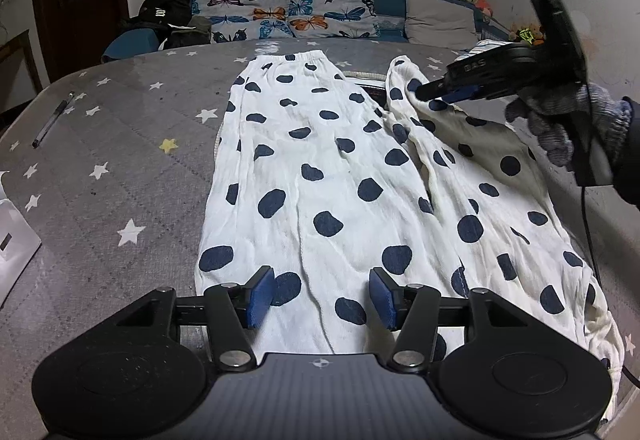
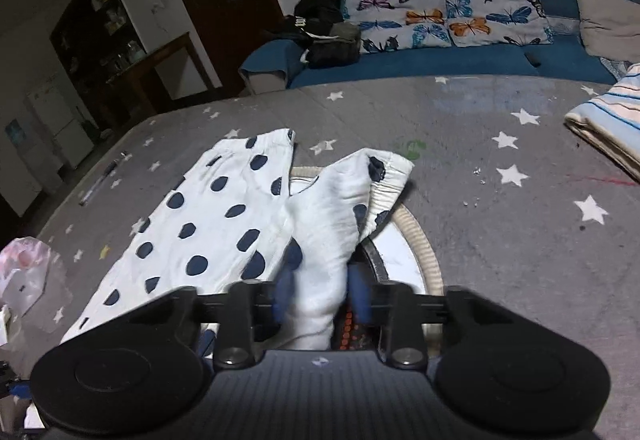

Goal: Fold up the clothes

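Note:
White trousers with dark blue spots (image 1: 320, 179) lie on the grey star-patterned cover (image 1: 120, 143). One leg lies flat and straight ahead. The other leg is lifted at its waist end by my right gripper (image 1: 430, 97), which is shut on the cloth. In the right wrist view the white cloth (image 2: 320, 240) is pinched between the blue pads (image 2: 360, 292) of my right gripper (image 2: 322, 298) and hangs forward. My left gripper (image 1: 322, 298) is open and empty just above the hem end of the flat leg.
A pen (image 1: 52, 119) lies at the left of the cover. A white box (image 1: 12, 236) sits at the left edge. A round object (image 2: 416, 252) lies under the trousers. A striped folded cloth (image 2: 612, 123) is at the right. A blue sofa with butterfly cushions (image 1: 292, 7) stands behind.

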Tool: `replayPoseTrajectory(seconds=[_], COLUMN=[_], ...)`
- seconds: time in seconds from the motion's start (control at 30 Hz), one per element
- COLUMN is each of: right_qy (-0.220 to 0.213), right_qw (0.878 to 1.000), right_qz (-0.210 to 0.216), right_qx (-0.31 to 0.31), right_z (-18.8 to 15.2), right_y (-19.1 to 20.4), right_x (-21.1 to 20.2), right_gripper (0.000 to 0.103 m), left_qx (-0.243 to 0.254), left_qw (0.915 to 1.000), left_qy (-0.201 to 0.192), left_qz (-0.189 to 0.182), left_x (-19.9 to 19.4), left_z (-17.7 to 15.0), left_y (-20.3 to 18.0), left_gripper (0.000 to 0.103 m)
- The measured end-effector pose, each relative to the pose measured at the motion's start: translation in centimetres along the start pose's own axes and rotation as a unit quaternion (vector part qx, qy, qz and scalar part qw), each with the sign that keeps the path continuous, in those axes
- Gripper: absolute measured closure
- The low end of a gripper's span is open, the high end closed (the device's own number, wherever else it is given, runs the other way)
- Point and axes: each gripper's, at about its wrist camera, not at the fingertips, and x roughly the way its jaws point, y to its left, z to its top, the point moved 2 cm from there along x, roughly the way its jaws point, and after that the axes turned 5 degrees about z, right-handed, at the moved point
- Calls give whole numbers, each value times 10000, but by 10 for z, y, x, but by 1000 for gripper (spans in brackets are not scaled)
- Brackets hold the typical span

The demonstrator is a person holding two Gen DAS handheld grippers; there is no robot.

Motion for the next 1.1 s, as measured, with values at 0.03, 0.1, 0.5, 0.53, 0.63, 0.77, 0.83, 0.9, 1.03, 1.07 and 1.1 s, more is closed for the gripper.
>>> replayPoseTrajectory(seconds=[0.03, 0.1, 0.5, 0.53, 0.63, 0.77, 0.83, 0.9, 1.03, 1.07, 1.1], right_qy=[-54, -179, 84, 62, -49, -107, -55, 4, 89, 91, 93], right_qw=[9999, 9975, 9861, 9868, 9894, 9948, 9971, 9986, 9995, 9994, 9994], right_qz=[-85, -244, 611, 662, 661, 252, 78, -25, 33, -3, -31], right_qx=[-136, -637, -1544, -1475, -1289, -983, -761, -535, -310, -326, -341], right_z=[1, 2, -15, -15, -10, 2, 4, 6, 9, 10, 11], right_y=[5, 23, 95, 94, 84, 58, 44, 31, 20, 19, 19], right_x=[2, 3, 8, 2, -15, -18, -11, -1, 21, 25, 30], right_gripper=[91, 93, 81, 80, 80, 77, 76, 76, 74, 72, 72], left_qx=[2, -1, -55, -50, -47, -63, -63, -60, -47, -45, -45], left_qw=[10000, 10000, 9999, 9999, 9999, 9998, 9998, 9998, 9998, 9998, 9998], left_qy=[-1, -5, -62, -64, -71, -83, -82, -78, -64, -60, -55], left_qz=[-6, -17, -101, -112, -139, -156, -161, -162, -167, -168, -169], left_x=[0, 0, -1, -1, 0, 0, 0, 0, 1, 1, 1], left_z=[0, 0, -1, -1, -1, -2, -2, -2, -1, -1, -1], left_y=[0, 0, 2, 2, 2, 2, 2, 1, 2, 2, 2], left_gripper=[47, 46, 44, 43, 41, 40, 39, 39, 39, 39, 39])
